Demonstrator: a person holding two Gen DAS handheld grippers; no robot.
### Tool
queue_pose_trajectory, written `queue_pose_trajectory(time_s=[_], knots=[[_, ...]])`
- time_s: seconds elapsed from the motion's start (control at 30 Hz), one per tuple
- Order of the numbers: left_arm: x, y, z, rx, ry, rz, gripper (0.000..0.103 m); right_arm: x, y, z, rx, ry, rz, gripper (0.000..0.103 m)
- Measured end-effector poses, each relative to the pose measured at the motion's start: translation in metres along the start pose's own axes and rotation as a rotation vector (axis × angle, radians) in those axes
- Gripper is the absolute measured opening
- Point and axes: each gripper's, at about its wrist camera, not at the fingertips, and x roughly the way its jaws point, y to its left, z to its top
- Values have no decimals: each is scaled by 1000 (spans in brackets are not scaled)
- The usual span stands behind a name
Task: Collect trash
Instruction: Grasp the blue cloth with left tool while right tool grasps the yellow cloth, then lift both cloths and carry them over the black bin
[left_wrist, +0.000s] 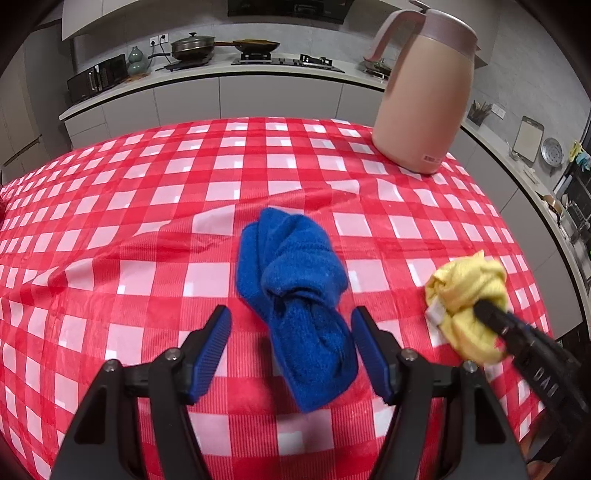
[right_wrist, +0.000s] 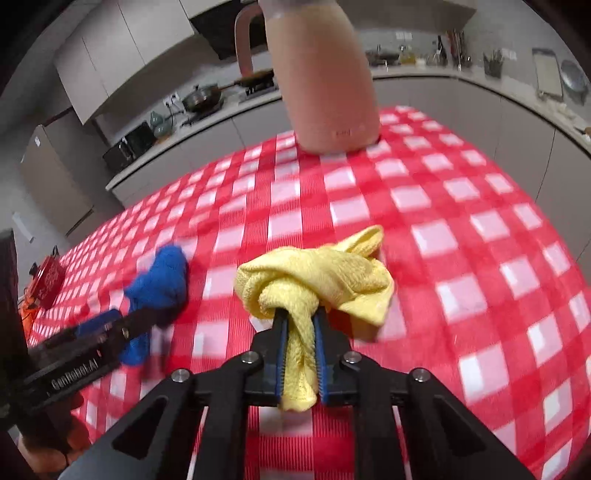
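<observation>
A: Where do we stand with the collecting?

B: We have one item in hand: our right gripper (right_wrist: 298, 354) is clamped tight on the knotted yellow cloth (right_wrist: 314, 280), just above the checked tablecloth (left_wrist: 110, 221)

A: And the left?

B: Our left gripper (left_wrist: 291, 350) stands half open, its pads either side of the knotted blue cloth (left_wrist: 295, 288) without pressing it; that cloth lies on the table, not yet picked up. No bin shows in either view, so we judge both drop-offs remain. The pink jug (left_wrist: 421, 96) stands apart at the far edge
</observation>
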Motion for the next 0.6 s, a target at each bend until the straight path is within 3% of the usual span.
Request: queue_pose_trajectory(time_s=[0.13,0.4,0.6], knots=[[8,0,5,-9,4,-1,69,2,0,15,-13,-56,-21,13],[28,-2,9,-16,18,-16,68,22,-9,22,3,-20,-5,13],[32,-1,9,-20,9,-43,48,28,-12,23,9,2,8,27]])
